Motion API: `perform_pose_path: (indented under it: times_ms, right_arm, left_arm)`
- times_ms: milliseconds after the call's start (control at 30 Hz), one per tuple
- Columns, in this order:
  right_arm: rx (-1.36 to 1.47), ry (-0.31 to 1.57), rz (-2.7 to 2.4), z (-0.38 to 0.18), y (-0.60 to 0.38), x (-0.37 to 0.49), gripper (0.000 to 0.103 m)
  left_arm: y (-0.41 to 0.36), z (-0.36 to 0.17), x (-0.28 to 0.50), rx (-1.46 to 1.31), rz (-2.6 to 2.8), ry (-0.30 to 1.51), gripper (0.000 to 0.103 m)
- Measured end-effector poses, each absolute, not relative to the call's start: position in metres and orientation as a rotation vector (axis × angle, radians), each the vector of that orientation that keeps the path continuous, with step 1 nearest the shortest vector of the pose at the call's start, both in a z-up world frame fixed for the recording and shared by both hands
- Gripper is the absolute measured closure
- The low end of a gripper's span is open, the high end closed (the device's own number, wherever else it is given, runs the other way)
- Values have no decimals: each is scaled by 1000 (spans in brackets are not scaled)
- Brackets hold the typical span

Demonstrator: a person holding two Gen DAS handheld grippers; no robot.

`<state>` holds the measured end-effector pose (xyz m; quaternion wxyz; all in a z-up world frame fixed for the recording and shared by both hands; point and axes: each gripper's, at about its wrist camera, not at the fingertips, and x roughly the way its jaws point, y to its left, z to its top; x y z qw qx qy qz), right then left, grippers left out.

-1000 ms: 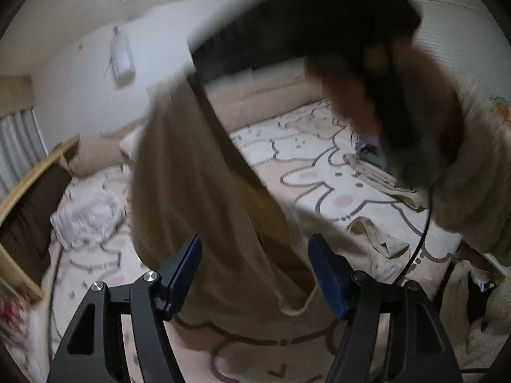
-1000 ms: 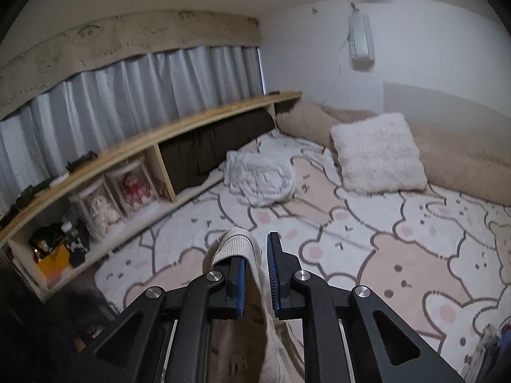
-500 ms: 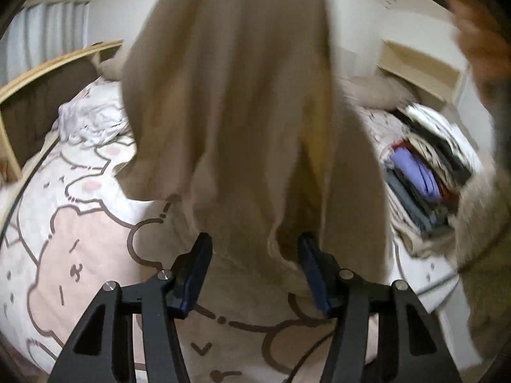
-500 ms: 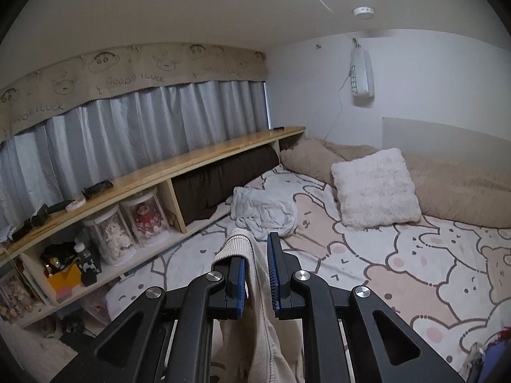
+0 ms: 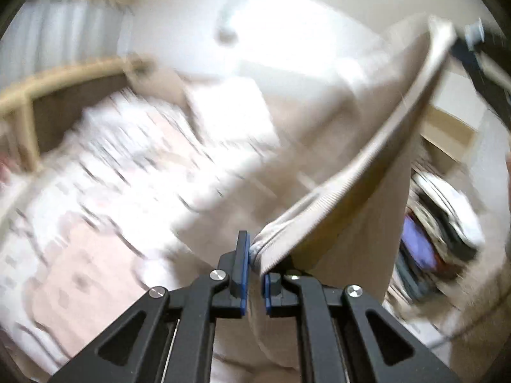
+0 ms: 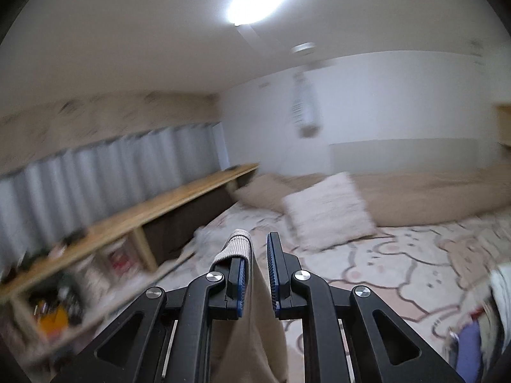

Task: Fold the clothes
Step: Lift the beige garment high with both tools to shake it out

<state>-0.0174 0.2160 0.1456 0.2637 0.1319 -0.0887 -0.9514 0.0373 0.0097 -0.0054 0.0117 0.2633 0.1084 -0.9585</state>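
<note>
A beige ribbed garment (image 5: 348,172) hangs in the air above a bed, stretched between two tools. The left tool (image 5: 254,271) has its blue-padded jaws nearly together, pinching one corner of the ribbed hem; the hem runs taut up and to the right toward the right tool, seen as a dark blur at the top right corner. In the right wrist view, the right tool (image 6: 257,271) stands a little apart at the jaws, with the garment (image 6: 238,249) folded over its left finger and hanging down between the two. Below lies the bed (image 6: 399,274), covered in a cartoon bear sheet. A fluffy white pillow (image 6: 329,210) rests near the far wall. A wooden shelf (image 6: 153,207) runs along the grey curtains (image 6: 95,175).
</note>
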Motion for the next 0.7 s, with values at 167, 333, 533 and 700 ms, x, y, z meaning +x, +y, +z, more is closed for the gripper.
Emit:
perform_pose_path:
  times_ms: [167, 333, 533, 700]
  right_arm:
    - [217, -440, -2693, 162, 243, 2, 90]
    - [-31, -448, -2784, 225, 258, 52, 90]
    - [-355, -430, -2864, 306, 276, 117, 89]
    - [-531, -393, -2906, 359, 282, 164, 89]
  left_arm:
    - [-4, 105, 63, 309, -2892, 72, 91]
    - [2, 222, 96, -94, -2847, -87, 74]
    - [21, 337, 153, -427, -2821, -135, 72]
    - [31, 388, 209, -616, -2753, -154, 60]
